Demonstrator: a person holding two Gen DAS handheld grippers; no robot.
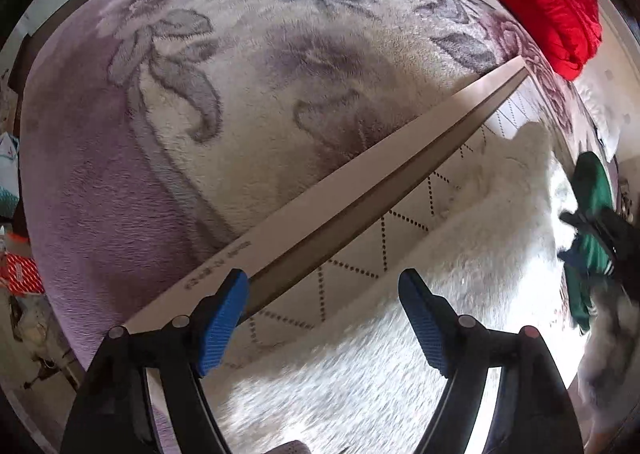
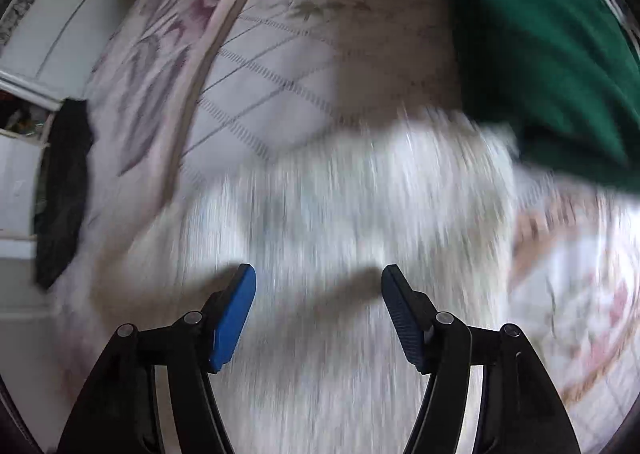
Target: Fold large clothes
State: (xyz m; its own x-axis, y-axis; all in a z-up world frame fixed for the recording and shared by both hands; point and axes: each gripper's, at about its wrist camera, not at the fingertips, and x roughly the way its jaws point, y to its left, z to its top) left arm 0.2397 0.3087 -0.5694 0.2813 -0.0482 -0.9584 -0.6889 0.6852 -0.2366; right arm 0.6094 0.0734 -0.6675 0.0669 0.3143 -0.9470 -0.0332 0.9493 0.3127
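Both grippers, left [image 1: 324, 286] and right [image 2: 318, 282], hang spread and empty over the white fleece [image 1: 400, 254] lying on the floral bed cover [image 1: 168, 101]; it looks soft, bulky and floppy, so I'd pinch its edge or corners.

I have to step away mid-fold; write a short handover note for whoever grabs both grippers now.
Left gripper: open, holding nothing, above the fluffy white garment.
Right gripper: open, empty, over the same garment; blurred view.
The long flat white board lies on the floral purple blanket, along the garment's edge.
Done: cannot tell how far the fold has got.
Left: finish folding the white garment.
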